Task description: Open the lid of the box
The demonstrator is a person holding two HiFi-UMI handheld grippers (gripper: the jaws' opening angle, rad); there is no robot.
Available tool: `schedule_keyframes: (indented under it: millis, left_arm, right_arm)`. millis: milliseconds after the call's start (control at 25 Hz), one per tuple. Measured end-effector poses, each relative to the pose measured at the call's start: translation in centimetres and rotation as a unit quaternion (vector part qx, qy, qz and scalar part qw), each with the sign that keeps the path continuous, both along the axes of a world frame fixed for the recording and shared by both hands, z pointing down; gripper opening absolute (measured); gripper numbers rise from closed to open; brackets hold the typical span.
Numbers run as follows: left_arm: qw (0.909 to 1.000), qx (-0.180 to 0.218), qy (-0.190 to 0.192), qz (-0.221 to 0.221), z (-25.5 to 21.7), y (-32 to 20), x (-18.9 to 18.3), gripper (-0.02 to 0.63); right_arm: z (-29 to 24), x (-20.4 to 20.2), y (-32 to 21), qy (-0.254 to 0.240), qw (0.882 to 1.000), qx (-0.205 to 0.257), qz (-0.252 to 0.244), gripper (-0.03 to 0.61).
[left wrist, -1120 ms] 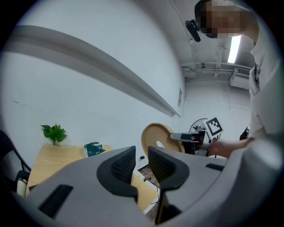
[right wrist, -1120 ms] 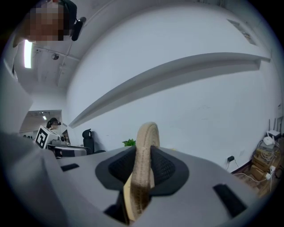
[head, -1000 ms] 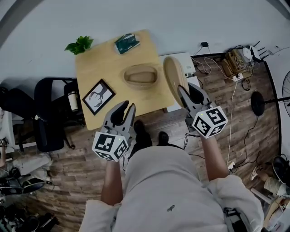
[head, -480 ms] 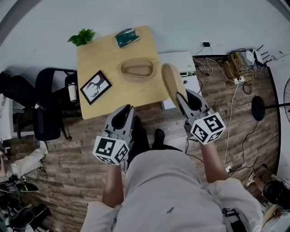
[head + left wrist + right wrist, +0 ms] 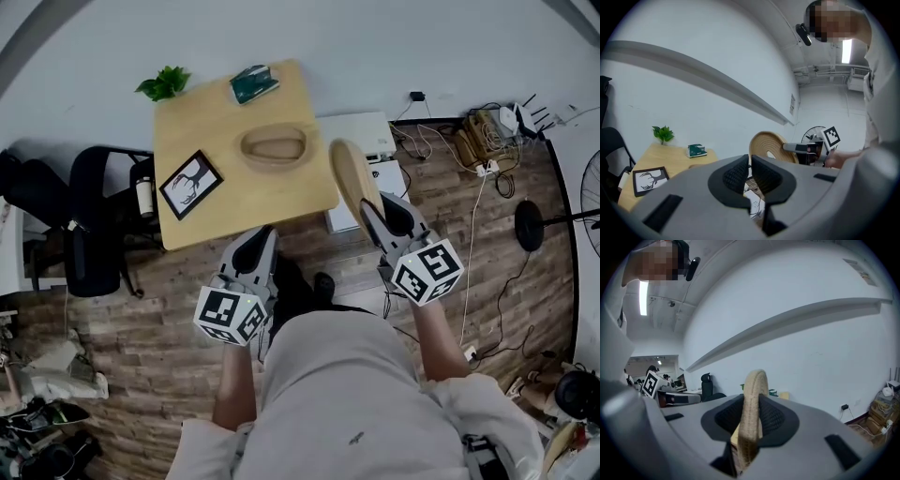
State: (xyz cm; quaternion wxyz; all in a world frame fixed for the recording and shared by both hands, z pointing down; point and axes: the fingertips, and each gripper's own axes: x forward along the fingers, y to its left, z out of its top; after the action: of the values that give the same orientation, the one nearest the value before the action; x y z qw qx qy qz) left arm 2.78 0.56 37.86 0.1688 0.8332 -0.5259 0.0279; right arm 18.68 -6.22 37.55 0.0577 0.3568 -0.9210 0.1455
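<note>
Status: lid (image 5: 349,176) is off the box (image 5: 274,147). The box sits open mid table (image 5: 192,112), cavity up. In the head view the lid hangs in the air just past the table's right edge, at 4 o'clock of the box. It stands on edge, clear of both box and table.

Fingers, right gripper (image 5: 751,404): partly closed, pads clamped across the lid's rim at its near end. The rest of the lid sticks out toward 11 o'clock.

Fingers, left gripper (image 5: 749,161): the jaws have just been closing and are now all but together. There's a thin slit between the pads and nothing in them. It sits off the table's near edge at 6 o'clock of the box, touching nothing.

Handling, my read:
- The lid looks like coiled rope or wicker, with a ringed face and a rough rim. It's probably light, fairly stiff and not fragile, with good friction on the ribbed pads.
- The weak point is the hold. It's one pinch at the end of a long oval, so the lid can pivot in the pads if swung fast.
- A mid-rim hold on a long side would be steadier. Otherwise keep it upright and move slowly.
- The box looks light too and may slide if bumped. The left gripper is free to steady its rim.

Opening looks done. What's left is parking the lid flat on bare table at 5 o'clock of the box.
</note>
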Motion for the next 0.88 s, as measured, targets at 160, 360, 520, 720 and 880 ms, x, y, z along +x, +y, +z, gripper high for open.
schedule_keyframes:
  millis: [160, 360, 520, 720, 880]
  left_arm:
    - [1.0000, -0.003, -0.002, -0.005, 0.0, -0.3, 0.2, 0.020]
    - [1.0000, 0.001, -0.006, -0.006, -0.6, -0.4, 0.6, 0.020]
    - [0.9999, 0.003, -0.010, -0.003, -0.9, -0.3, 1.0, 0.020]
    - [0.9999, 0.001, -0.010, -0.003, -1.0, -0.4, 1.0, 0.020]
    - [0.9999, 0.000, -0.011, -0.002, -0.9, -0.4, 1.1, 0.020]
  right_arm:
    - [-0.6, 0.2, 0.5, 0.000, 1.000, 0.007, -0.005, 0.089]
    - [-0.9, 0.2, 0.8, -0.002, 1.000, 0.009, -0.006, 0.089]
    - [-0.8, 0.1, 0.9, -0.002, 1.000, 0.012, -0.008, 0.089]
    - [-1.0, 0.0, 0.7, -0.002, 1.000, 0.012, -0.008, 0.089]
    - [-0.9, 0.1, 0.6, -0.001, 1.000, 0.011, -0.007, 0.087]
